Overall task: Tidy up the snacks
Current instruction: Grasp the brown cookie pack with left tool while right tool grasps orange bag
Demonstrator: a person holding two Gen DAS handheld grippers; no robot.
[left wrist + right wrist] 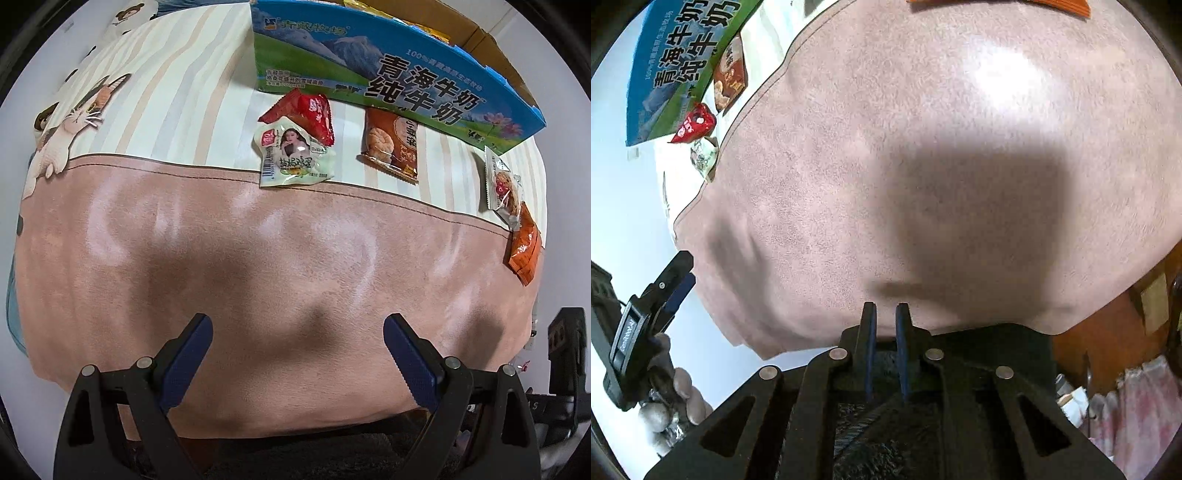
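The left gripper [297, 350] hangs over the pink cloth [258, 258] with its jaws spread wide and nothing between them. The right gripper [885, 314] is drawn almost closed — only a narrow slit shows between its blue pads, and nothing is caught in it; it too points at bare pink cloth.

The snacks lie farther back, on the striped part of the cover [177, 103], in a loose row along the front of a blue and green milk carton [369, 66]. A white packet printed with a portrait [293, 157] lies partly over a red packet [306, 110]. Near these, to the right, is a brown biscuit packet [393, 144], its top edge at the foot of the carton. Well apart, near the right edge, a clear-wrapped cookie [500, 184] sits touching an orange packet [524, 243], which lies on the pink cloth.

In the right wrist view a hand [674, 398] holds the other gripper at the lower left.
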